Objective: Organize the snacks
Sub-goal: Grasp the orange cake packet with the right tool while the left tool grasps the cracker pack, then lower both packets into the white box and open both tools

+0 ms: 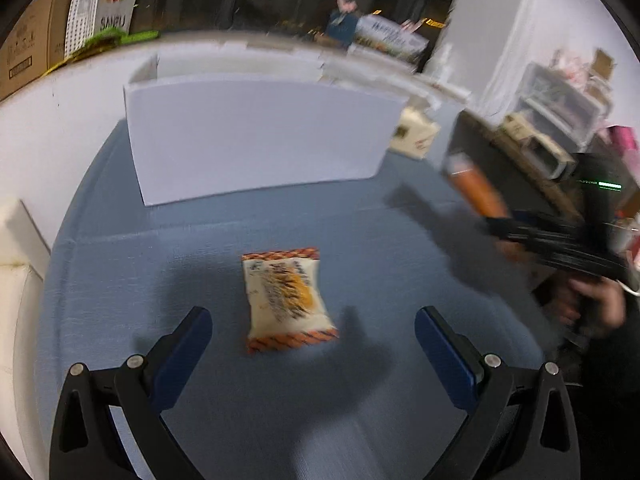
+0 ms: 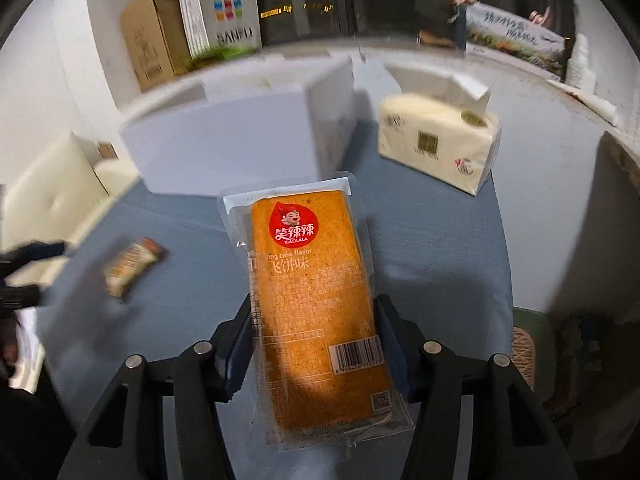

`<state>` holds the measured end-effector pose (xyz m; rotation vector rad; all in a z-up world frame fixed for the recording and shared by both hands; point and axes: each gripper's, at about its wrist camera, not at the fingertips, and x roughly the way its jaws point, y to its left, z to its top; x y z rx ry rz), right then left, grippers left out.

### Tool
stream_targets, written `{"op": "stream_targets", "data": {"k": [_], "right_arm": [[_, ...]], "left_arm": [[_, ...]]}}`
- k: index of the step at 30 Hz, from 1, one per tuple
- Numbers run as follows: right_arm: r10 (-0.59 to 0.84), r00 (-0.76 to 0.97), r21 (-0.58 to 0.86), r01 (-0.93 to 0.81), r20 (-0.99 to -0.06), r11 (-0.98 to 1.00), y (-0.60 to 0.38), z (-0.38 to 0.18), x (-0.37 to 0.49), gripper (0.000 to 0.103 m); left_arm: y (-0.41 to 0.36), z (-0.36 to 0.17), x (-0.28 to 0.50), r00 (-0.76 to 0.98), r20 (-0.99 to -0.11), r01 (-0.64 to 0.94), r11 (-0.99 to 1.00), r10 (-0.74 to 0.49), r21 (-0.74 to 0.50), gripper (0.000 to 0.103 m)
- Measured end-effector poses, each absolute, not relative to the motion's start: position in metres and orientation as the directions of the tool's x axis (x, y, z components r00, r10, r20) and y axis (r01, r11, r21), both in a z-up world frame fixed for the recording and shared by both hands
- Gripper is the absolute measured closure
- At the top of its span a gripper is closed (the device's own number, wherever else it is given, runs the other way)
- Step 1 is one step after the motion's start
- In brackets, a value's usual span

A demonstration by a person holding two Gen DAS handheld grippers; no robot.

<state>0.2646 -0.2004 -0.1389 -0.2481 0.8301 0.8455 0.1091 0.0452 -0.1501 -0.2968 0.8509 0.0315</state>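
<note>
Two snack packs are in play right now. My right tool (image 2: 316,344) is clamped on the long orange vacuum-sealed snack pack with the red round logo (image 2: 308,280), pads pressing its two long edges near the barcode end, pack sticking out forward and lifted clear of the blue cloth-covered worktop (image 2: 440,248). My left tool (image 1: 312,340) has its jaws wide apart with nothing between the pads; the small cream pillow-shaped snack packet with orange striped ends (image 1: 286,298) lies flat on the cloth just ahead of it, roughly centred between the blue fingers, not touched. The white open-topped cardboard box (image 1: 256,136) stands at the back of the worktop, well apart from the small packet, and I take it as the place the snacks go, though I cannot see inside it. A cream soft tissue pack (image 2: 440,144) sits just beside the box on its right, not part of the job. Step in hand, as I judge it: right side has its pick done and is ready to carry to the box; left side is on approach to the small packet. Next move calls for carrying the orange pack over the box rim before letting go, and for lowering the left tool so the pads straddle the packet's narrow sides, then closing. Frames are blurred, so edges are rough.
</note>
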Motion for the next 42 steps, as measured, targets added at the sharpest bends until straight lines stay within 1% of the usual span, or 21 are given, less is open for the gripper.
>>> {"op": "stream_targets", "data": {"k": [2,6,8,9,10,12,17,19,23,27,30,34,37,40,41,42], "right_arm": [[0.586,0.4,0.13,-0.739,-0.704,0.661,-0.207,-0.125,0.243,0.042],[0.648,0.409,0.181,-0.74,-0.643,0.647,-0.215,-0.103,0.217,0.042],[0.664,0.412,0.195,-0.741,-0.624,0.643,-0.216,-0.097,0.206,0.042],[0.677,0.406,0.209,-0.743,-0.614,0.635,-0.216,-0.094,0.202,0.042],[0.684,0.403,0.217,-0.745,-0.609,0.631,-0.215,-0.094,0.202,0.042],[0.687,0.402,0.217,-0.747,-0.606,0.629,-0.213,-0.093,0.198,0.042],[0.713,0.376,0.258,-0.749,-0.592,0.61,-0.21,-0.095,0.189,0.042],[0.715,0.372,0.271,-0.744,-0.592,0.611,-0.204,-0.096,0.191,0.042],[0.751,0.334,0.355,-0.724,-0.569,0.591,-0.188,-0.09,0.205,0.042],[0.791,0.331,0.411,-0.714,-0.515,0.567,-0.161,-0.064,0.23,0.042],[0.801,0.333,0.426,-0.711,-0.497,0.56,-0.13,-0.042,0.256,0.042],[0.806,0.332,0.459,-0.687,-0.49,0.563,-0.082,-0.02,0.303,0.042],[0.781,0.349,0.463,-0.654,-0.517,0.599,-0.052,-0.016,0.34,0.041],[0.75,0.348,0.453,-0.629,-0.563,0.632,-0.025,-0.022,0.37,0.041],[0.738,0.35,0.443,-0.625,-0.577,0.642,-0.017,-0.025,0.377,0.041],[0.726,0.355,0.434,-0.619,-0.589,0.654,-0.011,-0.027,0.385,0.041]], "left_arm": [[0.047,-0.166,0.128,0.616,-0.785,-0.179,0.959,-0.065,-0.221,0.0],[0.05,-0.182,0.149,0.571,-0.82,-0.218,0.959,-0.026,-0.182,0.001],[0.045,-0.181,0.155,0.57,-0.821,-0.203,0.971,0.01,-0.129,0.015],[0.044,-0.179,0.156,0.57,-0.821,-0.206,0.973,0.032,-0.105,0.044],[0.044,-0.177,0.156,0.578,-0.816,-0.197,0.974,0.026,-0.108,0.054],[0.049,-0.176,0.154,0.585,-0.811,-0.182,0.968,-0.034,-0.172,0.055],[0.05,-0.156,0.132,0.668,-0.743,-0.142,0.972,-0.046,-0.187,0.055],[0.052,-0.135,0.125,0.716,-0.697,-0.131,0.971,-0.045,-0.198,0.055],[0.068,-0.088,0.121,0.806,-0.59,-0.116,0.963,-0.053,-0.245,0.055],[0.099,-0.04,0.135,0.868,-0.495,-0.112,0.957,-0.037,-0.268,0.055],[0.129,-0.012,0.163,0.895,-0.445,-0.123,0.949,-0.021,-0.292,0.055],[0.166,0.001,0.202,0.894,-0.449,-0.158,0.938,0.002,-0.31,0.055],[0.18,-0.002,0.225,0.885,-0.465,-0.175,0.938,0.016,-0.3,0.055],[0.192,-0.008,0.243,0.874,-0.484,-0.187,0.938,0.024,-0.29,0.054],[0.194,-0.012,0.25,0.869,-0.495,-0.188,0.939,0.023,-0.288,0.053],[0.194,-0.015,0.26,0.858,-0.513,-0.192,0.941,0.023,-0.28,0.047]]}}
